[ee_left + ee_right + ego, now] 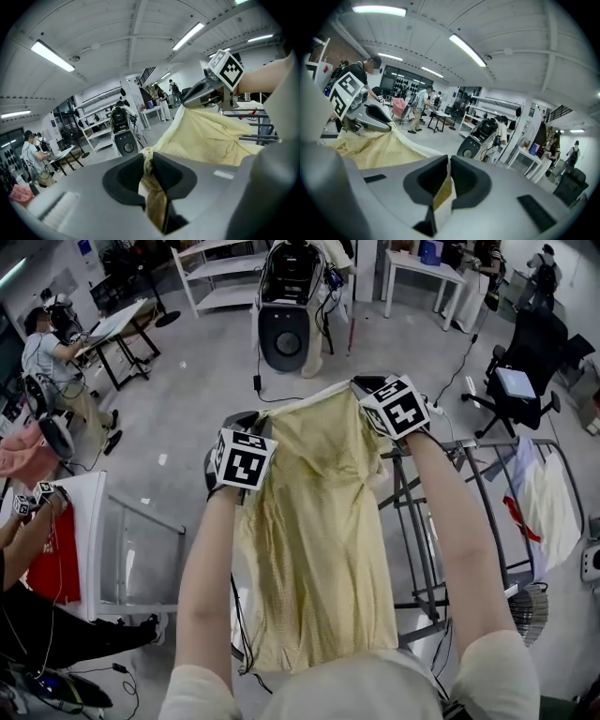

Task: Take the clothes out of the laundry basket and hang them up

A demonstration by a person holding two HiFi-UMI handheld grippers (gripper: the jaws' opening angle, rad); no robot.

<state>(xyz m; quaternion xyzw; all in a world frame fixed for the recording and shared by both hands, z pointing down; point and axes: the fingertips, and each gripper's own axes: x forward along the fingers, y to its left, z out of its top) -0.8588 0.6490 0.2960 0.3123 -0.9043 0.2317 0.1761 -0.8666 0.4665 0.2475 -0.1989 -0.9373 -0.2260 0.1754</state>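
Left claw [149, 161], pads behind yellow cloth [211, 140]

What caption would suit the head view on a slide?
The left gripper and right gripper clamp the top corners of a pale yellow garment, holding it spread beside a metal drying rack.

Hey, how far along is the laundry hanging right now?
Done: the yellow garment is lifted and spread out. In hand: left claw and right claw are each shut on a top corner. Left: getting it onto the metal rack below; white cloth lies beyond the rack.
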